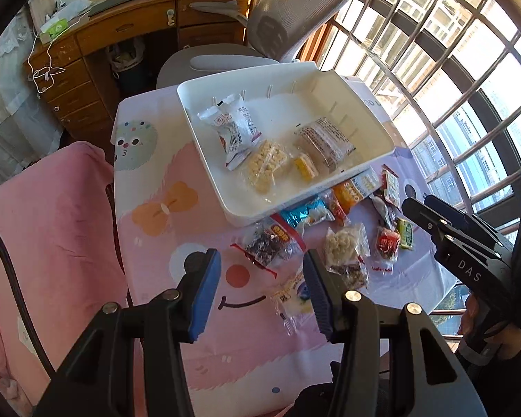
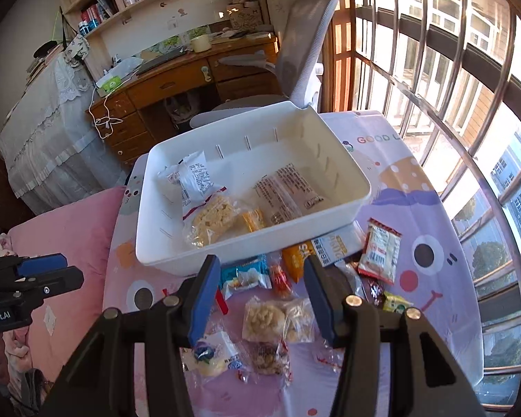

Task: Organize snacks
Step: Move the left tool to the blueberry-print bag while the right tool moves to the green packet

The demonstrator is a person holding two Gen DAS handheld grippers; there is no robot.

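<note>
Risk sits mostly in the crowding of the loose snacks on the surface. The white bin already holds four packets, among them a white printed pouch and a clear bag of pale puffs; the rest lie in a tight scatter just in front of its near wall. Both claws hover empty with fingers spread apart: the right claw hangs over a clear rice-puff packet, the left claw over a dark-filled packet with red trim.

Packets overlap and touch here, so, as I judge it, a closing claw could pinch two wrappers at once, or catch only a crinkly edge and let the snack slip on the way up. The blue packet and the orange one lie partly tucked against the bin's base; reaching for them could nudge the bin, which already reaches the far edge of the surface. The puffed snacks look brittle, and a hard squeeze would likely crush them. The two claws also work close together over the same pile, so they could bump if both descend at once.
</note>
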